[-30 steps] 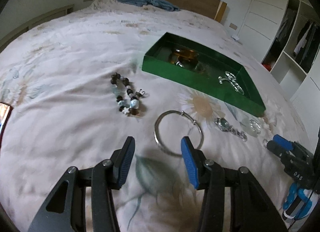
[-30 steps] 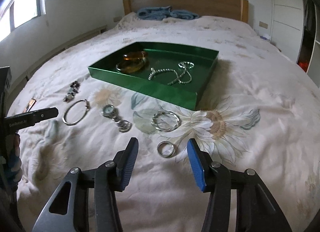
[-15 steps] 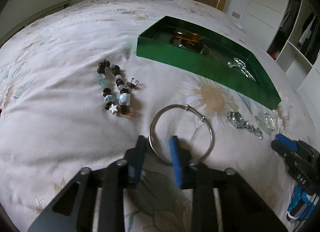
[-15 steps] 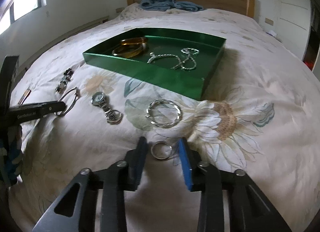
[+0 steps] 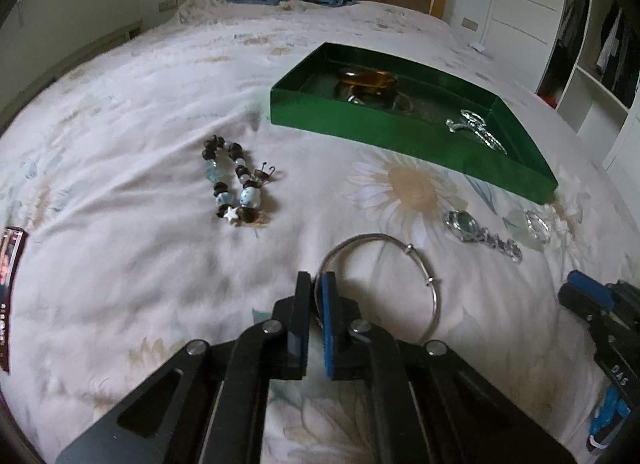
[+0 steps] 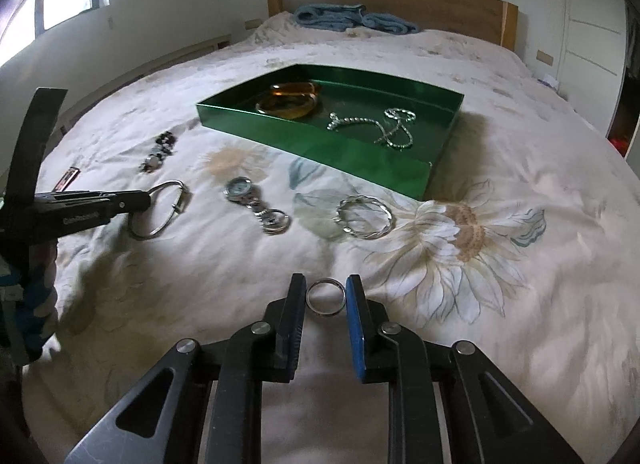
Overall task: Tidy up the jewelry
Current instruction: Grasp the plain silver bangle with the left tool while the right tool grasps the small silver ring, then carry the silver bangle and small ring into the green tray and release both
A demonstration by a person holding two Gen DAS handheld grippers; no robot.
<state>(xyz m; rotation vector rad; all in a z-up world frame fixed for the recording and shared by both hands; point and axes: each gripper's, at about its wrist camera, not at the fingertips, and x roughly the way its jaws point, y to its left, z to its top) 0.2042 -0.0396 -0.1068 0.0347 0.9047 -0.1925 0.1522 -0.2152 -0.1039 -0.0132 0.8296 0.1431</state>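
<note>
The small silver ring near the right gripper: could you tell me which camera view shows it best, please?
The right wrist view shows the ring best: it lies close, whole and sharp, between the closing pads of the right gripper, on the bedspread. The left wrist view shows nothing of it; only that gripper's body appears at its right edge.

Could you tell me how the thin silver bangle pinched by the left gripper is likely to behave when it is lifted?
The silver bangle looks like stiff wire, so it should keep its hoop shape. Pinched at one edge by the left hand-held gripper, it may swing or pivot. Smooth metal could slip.
</note>
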